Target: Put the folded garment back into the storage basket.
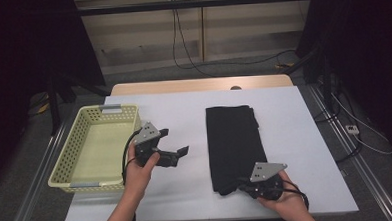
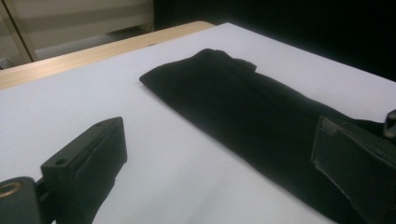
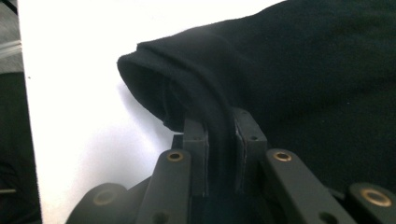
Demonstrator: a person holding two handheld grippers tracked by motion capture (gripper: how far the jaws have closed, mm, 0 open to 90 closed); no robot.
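Two tools work over the white counter point(image 1: 184, 111): the right tool point(image 3: 219, 140) pinches the near corner of the folded black cloth point(image 1: 235, 139) lying right of the counter's middle, while the left tool point(image 1: 173, 144) hovers wide, empty, beside the yellow basket point(image 1: 71, 166) at the left edge.

I hold the left gripper point(image 1: 173, 141) above the table, left of centre, its jaws pointing right and standing wide apart with nothing between them. My left forearm enters from the near edge. My right gripper point(image 1: 242, 184) sits low at the near right, jaws pointing left and clamped on a fold of the black cloth point(image 1: 235, 139).
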